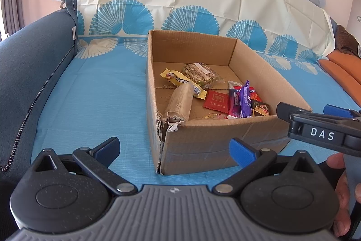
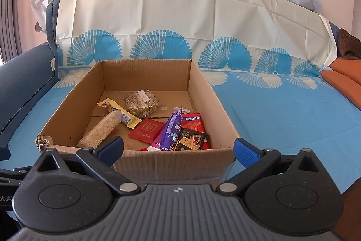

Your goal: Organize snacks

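An open cardboard box (image 1: 203,139) (image 2: 171,164) stands on the blue cloth and holds several snacks: a yellow bar (image 1: 180,81) (image 2: 121,115), a seed cake in clear wrap (image 1: 199,75) (image 2: 141,103), a pale long pack (image 1: 180,103) (image 2: 101,130), a red packet (image 1: 216,101) (image 2: 147,129), a purple pack (image 1: 244,99) (image 2: 171,129) and a dark packet (image 1: 261,108) (image 2: 191,139). My left gripper (image 1: 174,149) is open and empty in front of the box's near left corner. My right gripper (image 2: 178,149) is open and empty at the near wall; it also shows in the left wrist view (image 1: 315,116).
A blue cloth with a fan pattern (image 1: 94,101) (image 2: 282,110) covers the sofa seat and back. A dark blue armrest (image 1: 29,73) (image 2: 20,83) rises at the left. Orange cushions (image 1: 340,71) (image 2: 345,83) lie at the right. The box's near left corner (image 1: 164,125) is torn.
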The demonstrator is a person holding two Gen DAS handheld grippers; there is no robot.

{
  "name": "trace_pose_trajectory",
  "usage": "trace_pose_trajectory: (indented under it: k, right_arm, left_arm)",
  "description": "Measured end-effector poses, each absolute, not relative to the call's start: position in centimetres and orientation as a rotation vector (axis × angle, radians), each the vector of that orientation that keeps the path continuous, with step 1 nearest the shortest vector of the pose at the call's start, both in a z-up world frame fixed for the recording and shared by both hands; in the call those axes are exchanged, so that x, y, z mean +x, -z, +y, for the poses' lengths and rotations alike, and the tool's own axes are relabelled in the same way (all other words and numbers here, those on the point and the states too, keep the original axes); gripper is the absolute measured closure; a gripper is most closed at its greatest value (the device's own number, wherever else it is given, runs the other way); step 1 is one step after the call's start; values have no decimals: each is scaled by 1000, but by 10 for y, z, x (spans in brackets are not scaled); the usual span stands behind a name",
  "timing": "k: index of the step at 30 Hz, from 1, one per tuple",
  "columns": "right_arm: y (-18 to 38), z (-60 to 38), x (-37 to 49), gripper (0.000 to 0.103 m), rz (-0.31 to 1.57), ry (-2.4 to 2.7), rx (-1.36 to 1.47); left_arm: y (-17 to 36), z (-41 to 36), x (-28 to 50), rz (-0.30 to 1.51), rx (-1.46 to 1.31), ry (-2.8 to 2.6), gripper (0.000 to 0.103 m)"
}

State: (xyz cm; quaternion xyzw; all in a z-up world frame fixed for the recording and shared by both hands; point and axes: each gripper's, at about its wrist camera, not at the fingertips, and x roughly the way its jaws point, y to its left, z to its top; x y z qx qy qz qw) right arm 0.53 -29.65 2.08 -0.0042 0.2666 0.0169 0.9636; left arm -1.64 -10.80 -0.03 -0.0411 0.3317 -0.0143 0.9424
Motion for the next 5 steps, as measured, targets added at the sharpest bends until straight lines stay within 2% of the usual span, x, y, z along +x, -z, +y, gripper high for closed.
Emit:
trace_pose_trajectory:
  k: [5]
  right_arm:
    - [-25, -306, 6, 1, 532, -20, 62]
  left_arm:
    - [-2, -109, -19, 651, -69, 48, 0]
